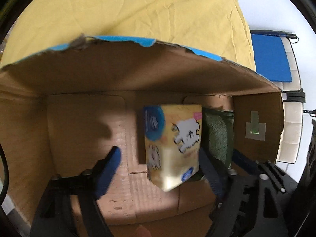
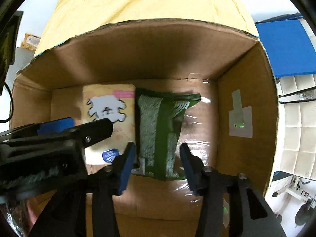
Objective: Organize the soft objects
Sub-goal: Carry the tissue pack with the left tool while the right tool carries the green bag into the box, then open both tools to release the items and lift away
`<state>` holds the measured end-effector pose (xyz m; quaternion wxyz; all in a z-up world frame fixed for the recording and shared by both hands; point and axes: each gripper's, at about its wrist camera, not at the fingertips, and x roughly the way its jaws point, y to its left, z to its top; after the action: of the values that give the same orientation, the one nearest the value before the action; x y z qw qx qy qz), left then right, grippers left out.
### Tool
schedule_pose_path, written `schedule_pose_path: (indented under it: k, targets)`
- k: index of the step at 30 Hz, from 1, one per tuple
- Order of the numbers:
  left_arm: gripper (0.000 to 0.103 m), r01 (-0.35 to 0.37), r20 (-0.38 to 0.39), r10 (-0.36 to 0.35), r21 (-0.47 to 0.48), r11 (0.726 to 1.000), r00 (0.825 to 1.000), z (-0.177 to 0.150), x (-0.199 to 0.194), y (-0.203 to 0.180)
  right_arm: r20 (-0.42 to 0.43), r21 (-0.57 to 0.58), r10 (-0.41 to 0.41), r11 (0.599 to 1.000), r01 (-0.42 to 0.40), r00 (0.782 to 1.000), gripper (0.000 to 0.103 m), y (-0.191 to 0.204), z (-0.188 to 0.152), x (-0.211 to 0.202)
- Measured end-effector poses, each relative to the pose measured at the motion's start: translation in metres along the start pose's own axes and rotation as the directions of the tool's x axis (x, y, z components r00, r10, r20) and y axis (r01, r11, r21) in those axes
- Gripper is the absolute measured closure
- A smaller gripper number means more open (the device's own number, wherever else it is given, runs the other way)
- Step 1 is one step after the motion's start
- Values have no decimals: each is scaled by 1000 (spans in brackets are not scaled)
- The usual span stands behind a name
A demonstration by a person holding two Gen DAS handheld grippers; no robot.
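Your left gripper (image 1: 158,165) is wide open, with the yellow tissue pack (image 1: 172,142) sitting loose between its fingers in the cardboard box (image 2: 244,90). Your right gripper (image 2: 158,158) is wide open too, around the near end of the green towel pack (image 2: 160,130). The green pack lies at 3 o'clock, touching the yellow one.
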<state>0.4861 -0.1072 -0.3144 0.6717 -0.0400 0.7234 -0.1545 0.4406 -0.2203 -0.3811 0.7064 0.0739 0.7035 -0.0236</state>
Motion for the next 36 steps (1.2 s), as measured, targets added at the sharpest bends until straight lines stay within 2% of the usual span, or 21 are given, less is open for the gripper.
schedule_pose_path:
  k: [2,4,6,11,21,26,31,33,36]
  targets:
    - [14,-37,19,36,10,999,999,-7,-8,-2,4,-2,-7,1000,7,1000,43,6,-2,-7]
    - [9,-74,44,73,18,997,996,-11,-19,2,2,4,-2,1000,2,1000,29,10,-5,-11]
    - [4,-116,73,114,33,993,991,-21,-29,1,13,4,-2,1000,2,1000,10,16,-16,-20]
    - [2,-149,121,142,51,987,982,-40,-44,4,28,25,8,1000,-8,1000,0,24,-45,-39]
    - [2,-187,185,174,57,981,967,-103,-78,-2,83,36,-34,999,31,996,0,35,-124,-85]
    - [2,-195,214,182,39,980,960,-141,-101,-7,108,39,-46,998,42,993,0,15,-158,-107]
    - [2,-220,266,206,25,975,942,-175,-126,-18,176,22,-52,999,48,983,0,10,-186,-154]
    - [2,-219,289,203,22,976,936,-189,-140,-22,199,16,-47,999,45,979,0,0,-182,-158]
    - [2,-237,326,217,23,971,920,-212,-162,-28,240,1,-41,999,42,970,0,-3,-196,-180]
